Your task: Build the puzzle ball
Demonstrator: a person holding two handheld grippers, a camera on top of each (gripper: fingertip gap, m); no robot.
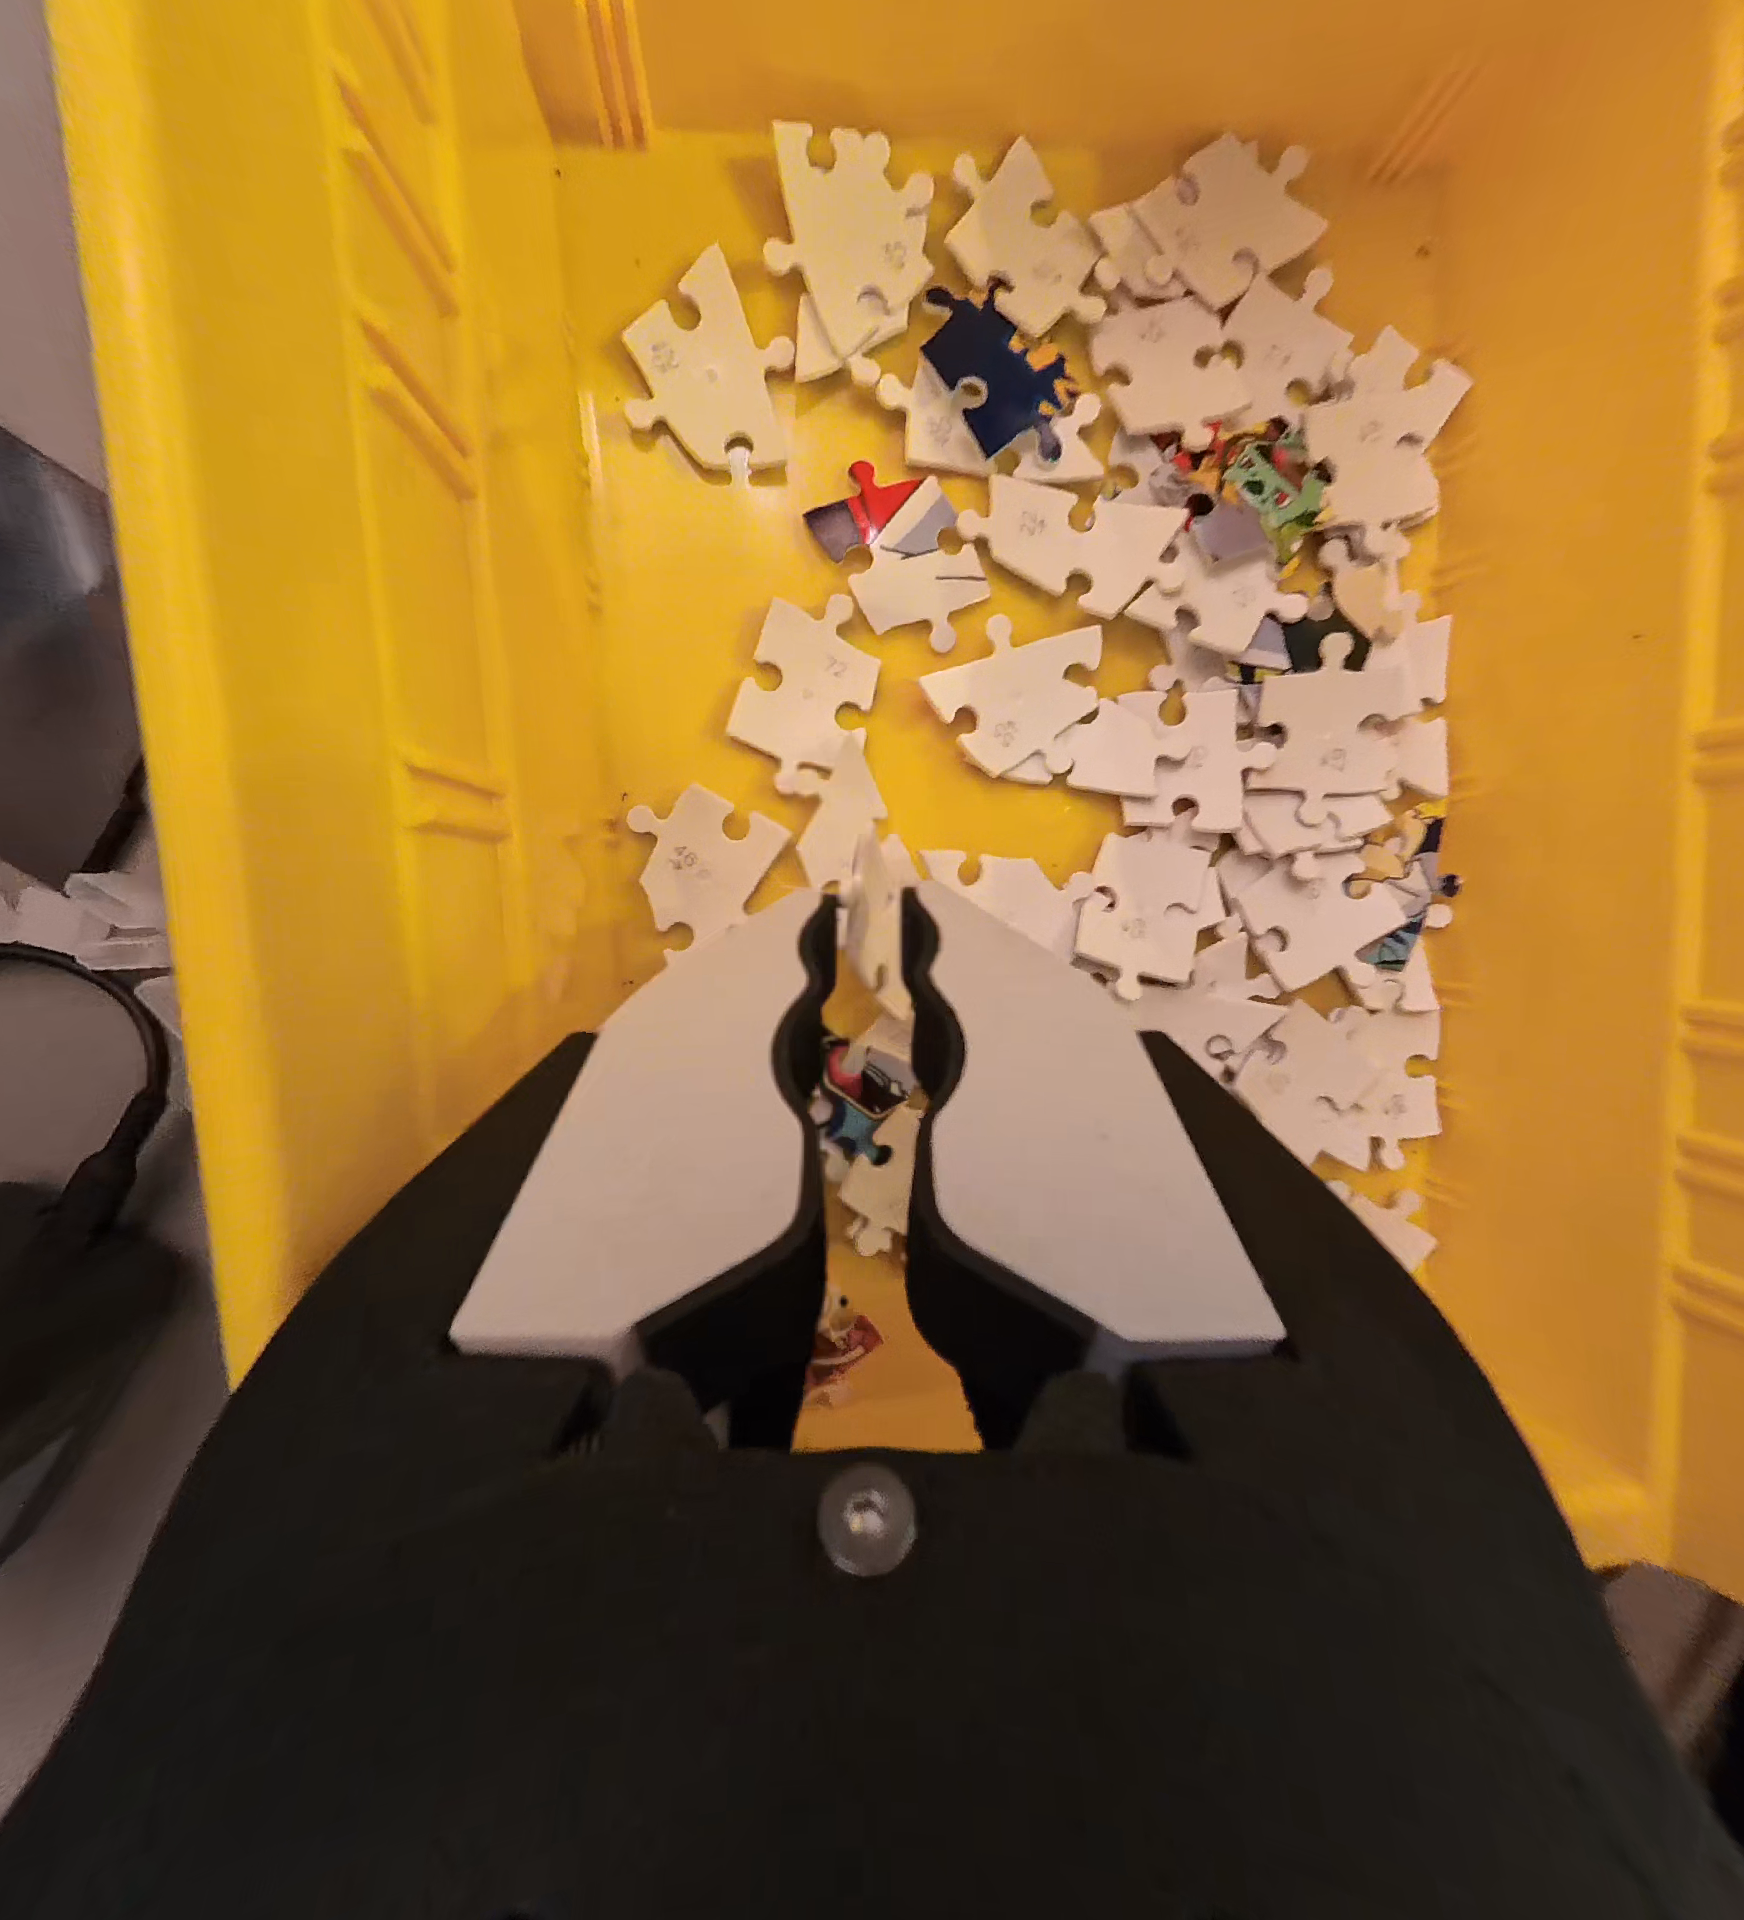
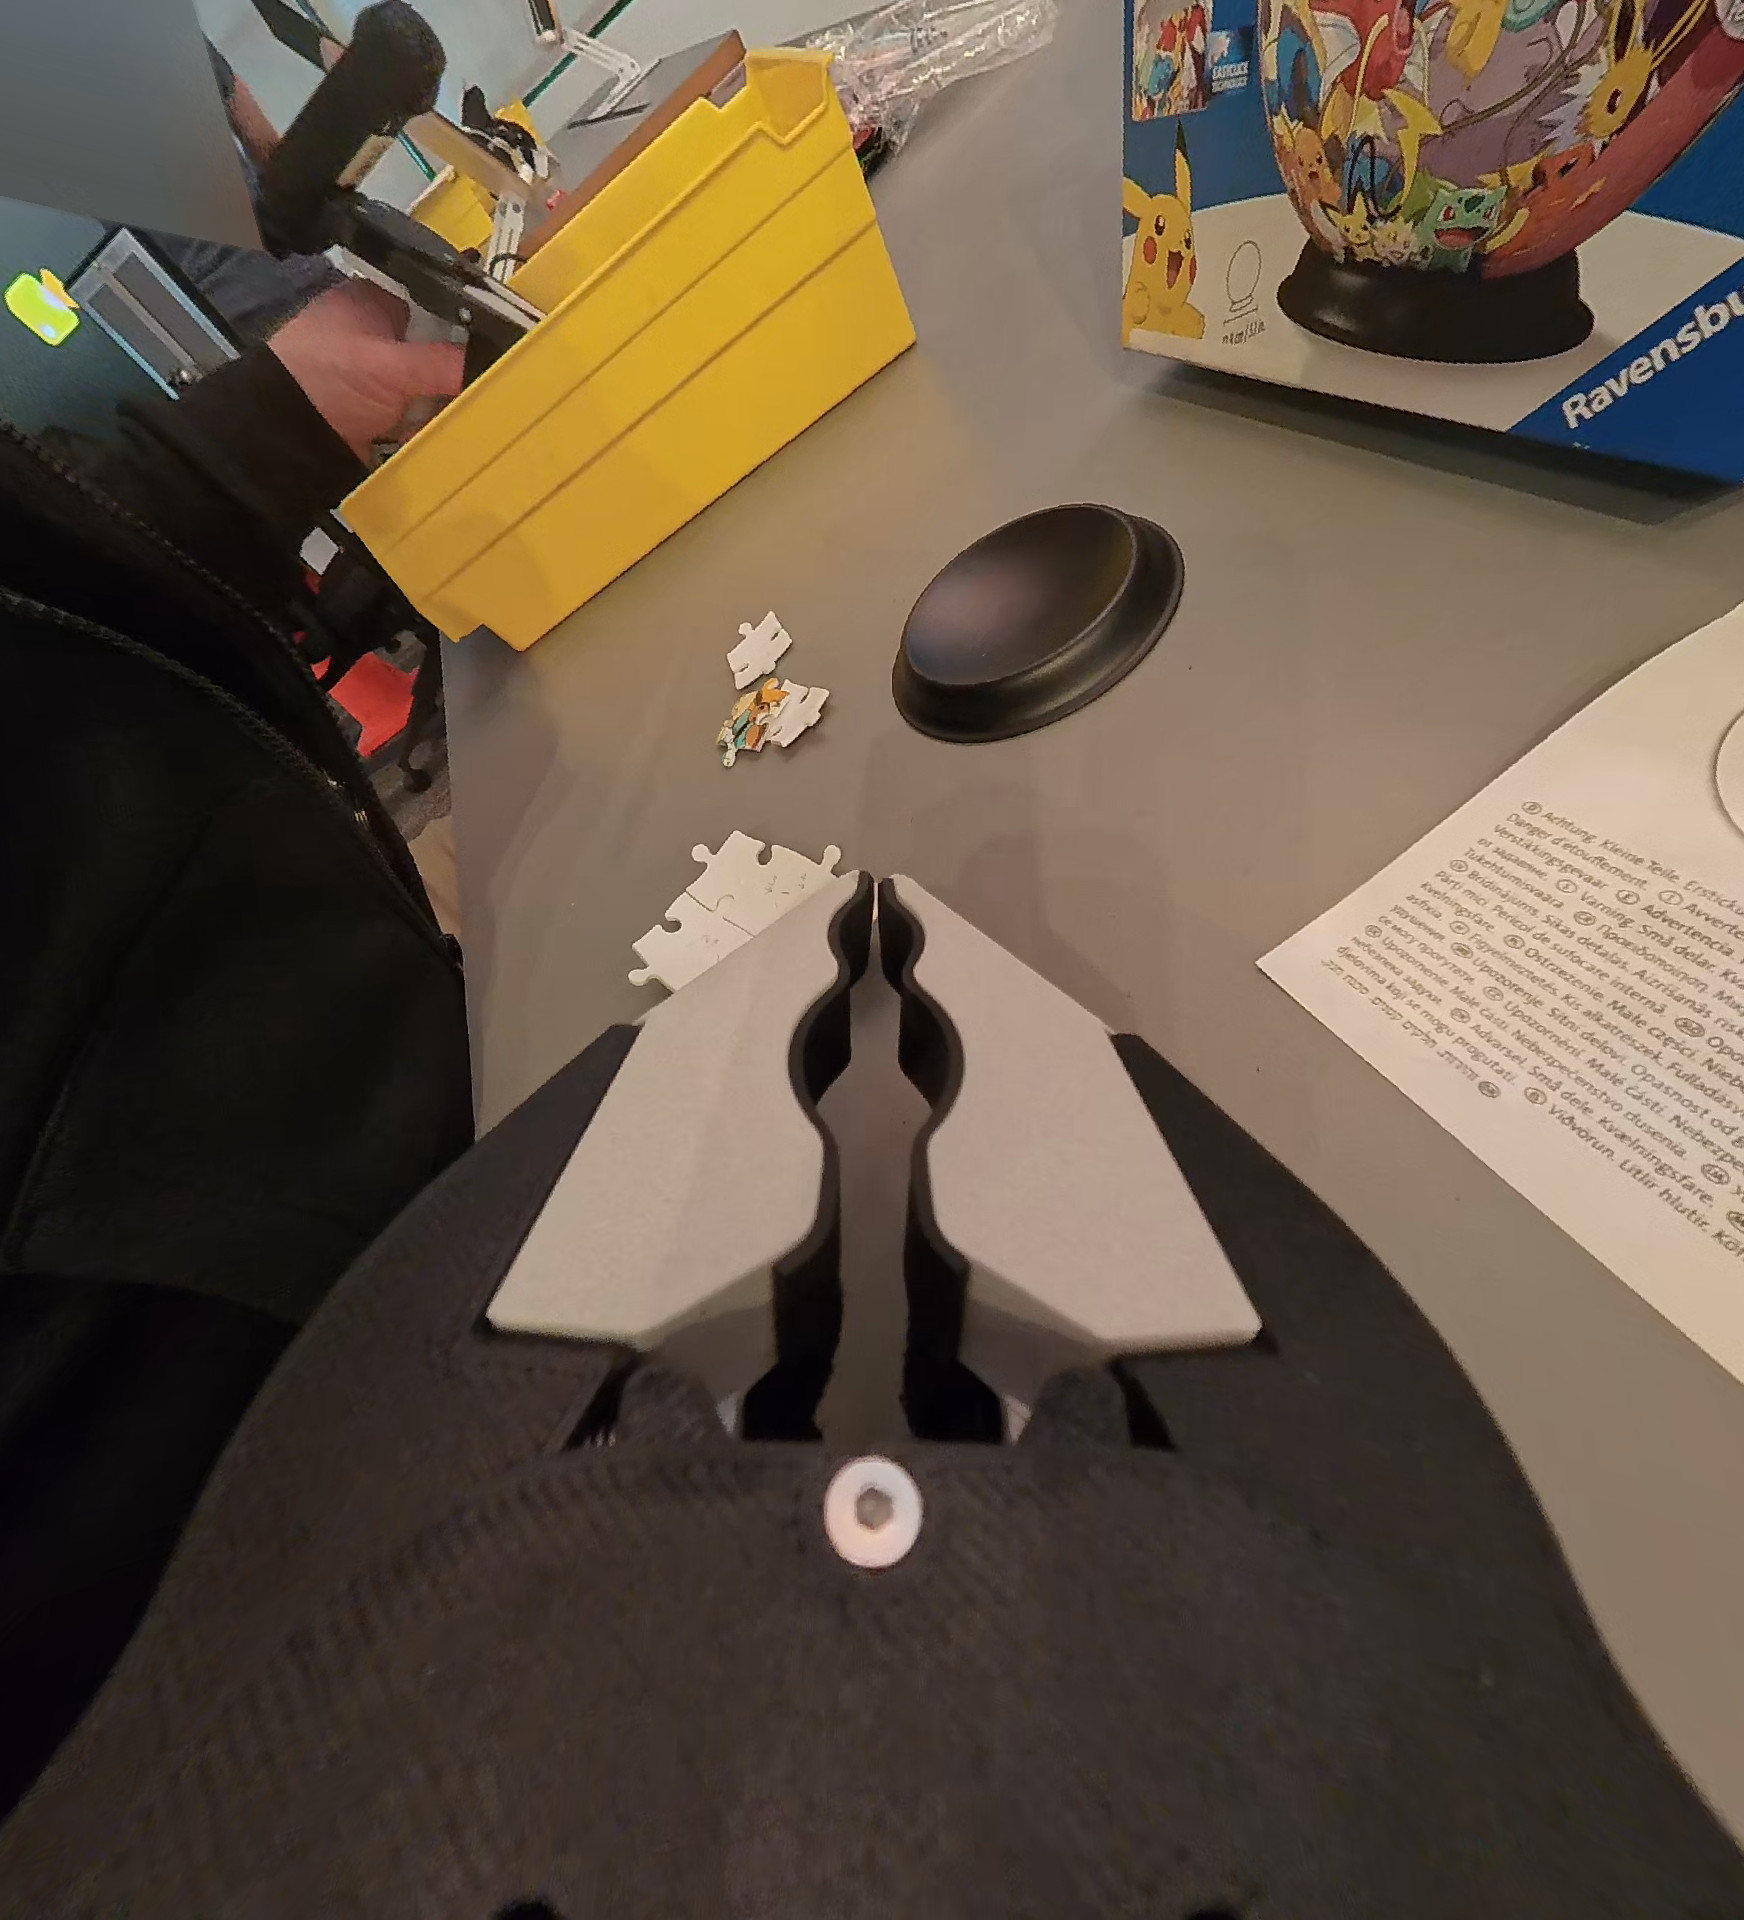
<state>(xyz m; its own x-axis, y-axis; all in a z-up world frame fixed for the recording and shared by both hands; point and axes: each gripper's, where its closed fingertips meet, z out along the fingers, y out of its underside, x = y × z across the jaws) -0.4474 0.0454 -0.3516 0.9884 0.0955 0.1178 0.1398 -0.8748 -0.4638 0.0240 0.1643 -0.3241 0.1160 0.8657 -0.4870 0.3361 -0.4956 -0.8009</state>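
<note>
- Over the yellow bin (image 1: pixel 1564 727) I have my left gripper (image 1: pixel 868 902) pointed down, its fingers nearly together and pinching one white puzzle piece (image 1: pixel 873 925) edge-on at the tips
- Below that held piece, the bin floor carries a loose heap of puzzle pieces (image 1: pixel 1159 623); most lie blank side up, white with faint printed marks, their knobs and sockets clear
- Among the heap I see a few printed faces: a dark blue piece (image 1: pixel 993 379) near the bin's far end, a red and grey piece (image 1: pixel 878 514) nearer the bin's middle, and a green and multicolour patch towards the bin's right wall
- Nearer than the bin in the right wrist view, my right gripper (image 2: pixel 870 888) has its tips all but touching; a sliver of white shows between them, and a joined cluster of white pieces (image 2: pixel 733 914) lies against the left finger, but I cannot tell whether it is gripped
- Between that cluster and the bin lie a lone white piece (image 2: pixel 759 649) and a small joined pair (image 2: pixel 774 712), one colour side up
- Right of the bin on the grey table (image 2: pixel 1263 810) sits the black stand (image 2: pixel 1034 623), round and dished
- Beyond the stand is the puzzle box (image 2: pixel 1470 260); a printed instruction sheet (image 2: pixel 1574 987) lies at the right
</note>
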